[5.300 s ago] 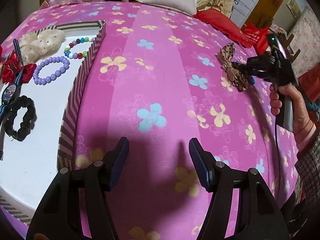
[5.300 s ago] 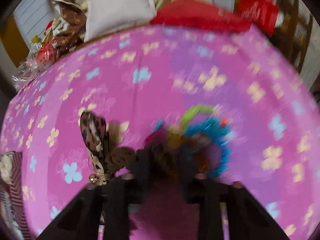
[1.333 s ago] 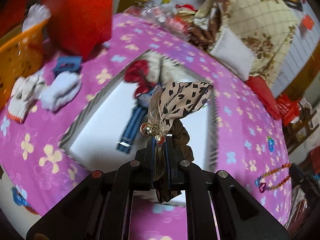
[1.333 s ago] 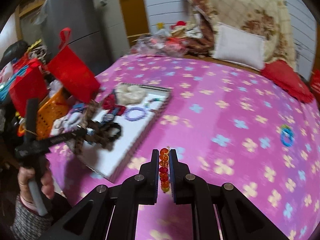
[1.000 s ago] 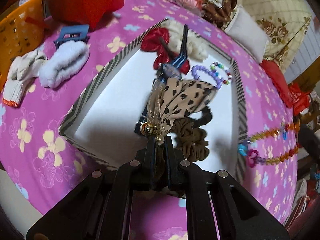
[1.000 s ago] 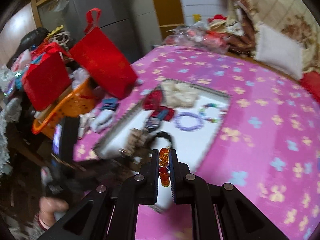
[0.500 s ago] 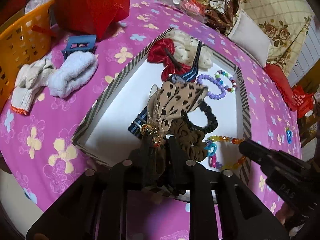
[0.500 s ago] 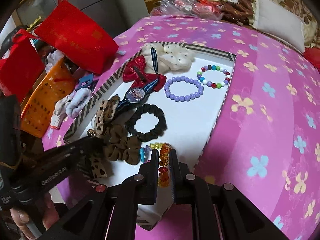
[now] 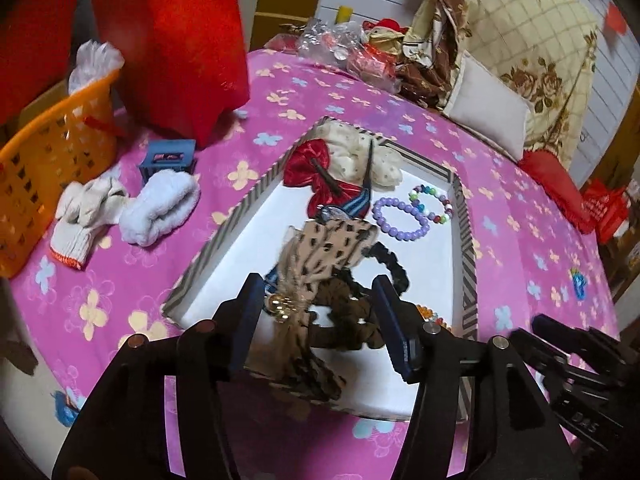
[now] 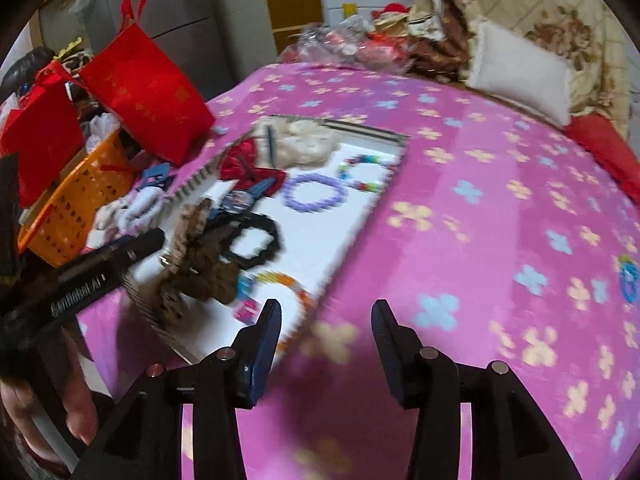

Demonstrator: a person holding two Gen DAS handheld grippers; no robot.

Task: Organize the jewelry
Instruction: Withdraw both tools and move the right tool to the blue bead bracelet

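Both jaws just opened, nothing pinched. Left gripper (image 9: 320,316) released leopard bow (image 9: 320,256) into tray (image 9: 466,240); right gripper (image 10: 326,334) dropped bead string (image 10: 280,284) there. Blue ring (image 10: 628,278) left on bed.

Tray floor (image 9: 248,276): bare white along its left wall, open from above.
Tray middle: crowded by the leopard bow (image 9: 320,252) and black scrunchie (image 9: 394,270).
Left of tray: gloves (image 9: 86,210), orange basket (image 9: 48,168).
Right: bedspread (image 10: 460,240) apparently clear, view blurred.
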